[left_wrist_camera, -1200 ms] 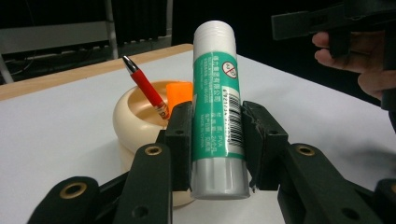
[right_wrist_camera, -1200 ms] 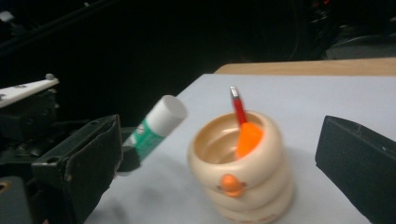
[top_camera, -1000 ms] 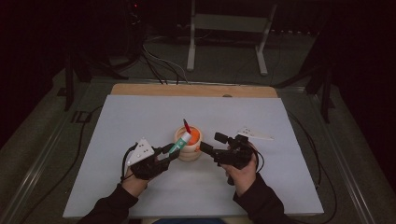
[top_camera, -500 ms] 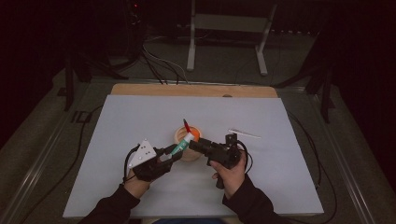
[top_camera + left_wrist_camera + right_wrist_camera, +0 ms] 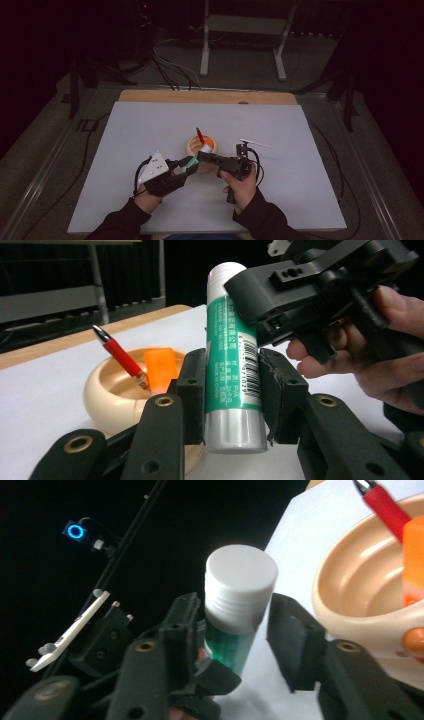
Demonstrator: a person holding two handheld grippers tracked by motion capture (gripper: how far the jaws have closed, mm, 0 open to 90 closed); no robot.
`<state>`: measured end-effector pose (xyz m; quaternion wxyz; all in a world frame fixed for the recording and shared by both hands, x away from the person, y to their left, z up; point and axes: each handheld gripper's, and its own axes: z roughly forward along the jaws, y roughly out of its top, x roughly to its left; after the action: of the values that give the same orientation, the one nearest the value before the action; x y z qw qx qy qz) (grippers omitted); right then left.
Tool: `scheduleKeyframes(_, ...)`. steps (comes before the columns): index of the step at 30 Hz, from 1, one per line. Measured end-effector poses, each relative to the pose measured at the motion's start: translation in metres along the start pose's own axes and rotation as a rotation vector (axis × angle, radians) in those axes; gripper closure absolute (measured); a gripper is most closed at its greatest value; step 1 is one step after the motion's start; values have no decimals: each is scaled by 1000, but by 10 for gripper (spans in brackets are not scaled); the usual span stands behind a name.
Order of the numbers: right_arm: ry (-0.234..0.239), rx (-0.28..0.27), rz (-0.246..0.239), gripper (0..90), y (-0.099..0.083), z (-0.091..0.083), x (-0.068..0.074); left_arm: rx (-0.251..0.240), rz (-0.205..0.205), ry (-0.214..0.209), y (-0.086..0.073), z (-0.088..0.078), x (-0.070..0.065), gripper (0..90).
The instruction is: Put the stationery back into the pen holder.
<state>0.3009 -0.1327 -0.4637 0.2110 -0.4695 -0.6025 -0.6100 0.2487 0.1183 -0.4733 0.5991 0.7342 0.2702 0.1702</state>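
I am holding the glue stick (image 5: 232, 375) in my left gripper (image 5: 232, 395), low in the middle of the left gripper view, and its two black jaws squeeze the green tube from both sides so it can't turn or slip. I think I hold it by the bottom half so the white cap (image 5: 241, 587) sticks out free for my other tool. In the high view the stick (image 5: 190, 162) sits just below the middle of the frame, right next to the bowl (image 5: 192, 146). My right gripper (image 5: 235, 625) has come in around the cap end, and its jaws have just been closing. In the right gripper view one jaw looks like it touches the cap and the other is a little way off, so it is not gripping yet. I guess the plan is to pull or twist the cap off. My left hand (image 5: 150, 192) lies low, pointing up and right in the frame. My right hand (image 5: 243, 182) points left toward it, so the two tools meet nose to nose. A red pen (image 5: 120, 356) and an orange thing (image 5: 161, 367) rest in the bowl
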Motion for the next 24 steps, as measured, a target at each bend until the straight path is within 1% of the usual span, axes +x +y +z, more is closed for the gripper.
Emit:
scheduleKeyframes(3,14,-1,15,619,0,0,-1,3,1,-12,-1,1,0,667)
scheduleKeyframes(4,11,1,22,645,0,0,-2,3,2,-13,-1,1,0,667)
scheduleKeyframes(7,14,-5,26,652,-1,-1,-3,5,-1,-19,-1,2,0,666)
scheduleKeyframes(10,4,-2,25,656,-1,-1,-3,13,-5,-28,-1,2,1,665)
scheduleKeyframes(14,-30,11,-28,658,-1,-1,2,24,-11,-44,-1,4,3,658)
scheduleKeyframes(15,-38,10,-47,658,-1,-1,3,29,-16,-49,0,4,3,635)
scheduleKeyframes(16,-50,12,-68,658,-1,0,5,32,-20,-42,0,4,3,581)
scheduleKeyframes(17,-59,12,-83,658,-1,0,6,31,-25,-49,0,3,4,558)
scheduleKeyframes(18,-72,13,-103,658,-1,0,7,31,-29,-48,1,3,4,554)
scheduleKeyframes(20,-92,7,-142,658,0,-1,9,31,-41,-48,2,2,5,504)
scheduleKeyframes(21,-101,6,-160,658,1,-2,10,36,-42,-47,3,1,6,493)
scheduleKeyframes(24,-129,-6,-233,658,4,-5,15,36,-49,-34,4,-1,7,432)
